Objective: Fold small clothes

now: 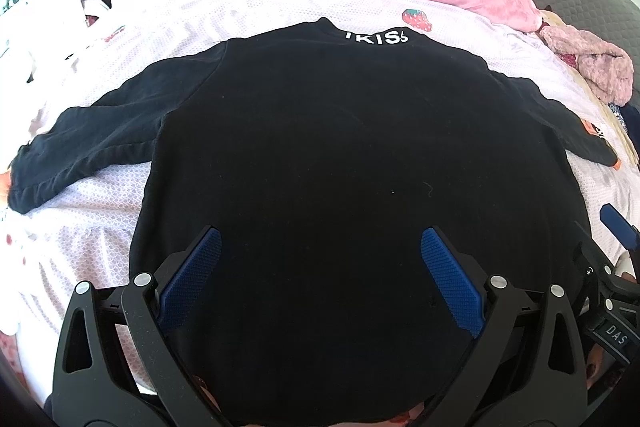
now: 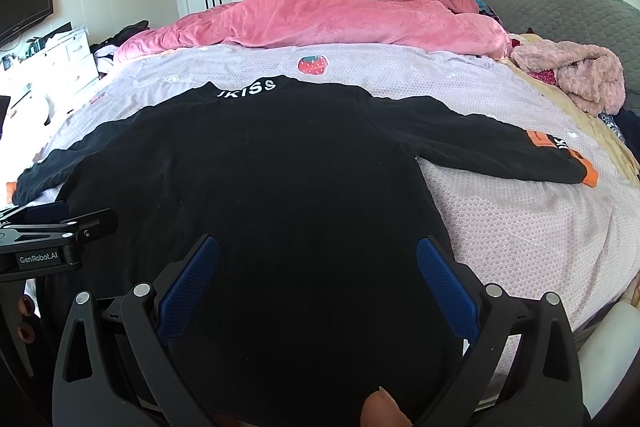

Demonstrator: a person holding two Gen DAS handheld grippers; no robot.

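Left sleeve (image 1: 76,147): laid out flat toward the left edge of the bed sheet (image 1: 248,11), ready to be folded inward
Left gripper (image 1: 320,279): jaws spread wide above the hem; nothing is gripped
Black sweatshirt (image 2: 256,179): spread back-up, collar lettering far from the camera; flattened for folding, it is judged
Right gripper (image 2: 318,287): jaws likewise wide, held over the lower body; empty
Right sleeve (image 2: 500,143): stretched out, orange cuff at its end

Bright daylight washed out the left edge; the black sweater (image 1: 340,155) lost detail; fisheye curvature, dark vignetted corners.
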